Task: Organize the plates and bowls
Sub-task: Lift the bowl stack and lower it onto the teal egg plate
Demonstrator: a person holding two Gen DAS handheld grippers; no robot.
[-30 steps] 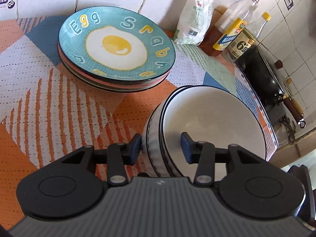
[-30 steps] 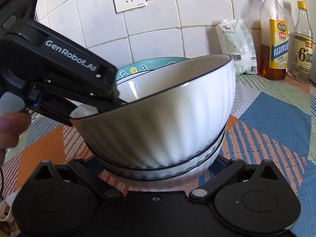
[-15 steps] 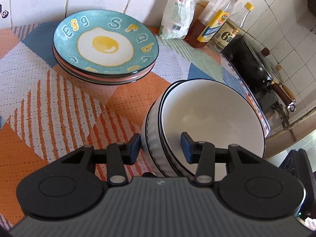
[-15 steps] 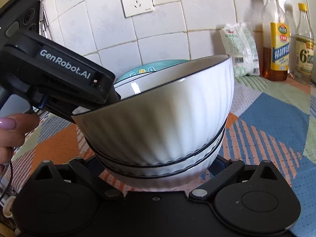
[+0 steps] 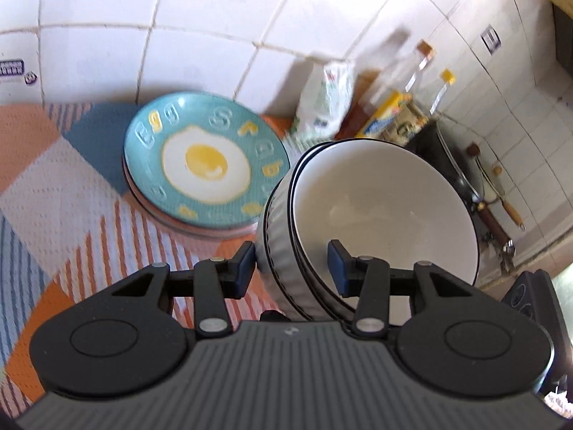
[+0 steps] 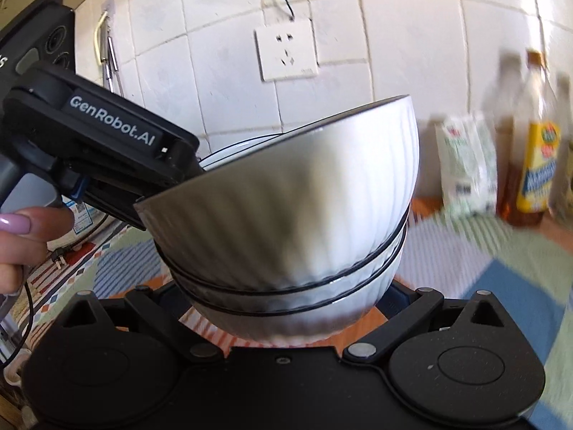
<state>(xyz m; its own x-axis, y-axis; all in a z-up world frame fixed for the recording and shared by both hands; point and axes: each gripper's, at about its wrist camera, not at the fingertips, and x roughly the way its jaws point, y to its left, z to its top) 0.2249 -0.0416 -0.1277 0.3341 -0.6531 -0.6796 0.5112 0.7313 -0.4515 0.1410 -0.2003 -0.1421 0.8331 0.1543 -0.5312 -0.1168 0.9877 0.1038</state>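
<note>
Left fingers clamped on near rim of stack of 3 white ribbed bowls, held off bench, right of egg plates. Right fingers straddling stack base; contact not discernible.

L claw on bowl stack

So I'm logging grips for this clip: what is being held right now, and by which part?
A stack of white bowls. The left gripper clamps the stack's rim wall, one jaw outside, one inside; the right gripper cradles its base, contact hidden.
</note>
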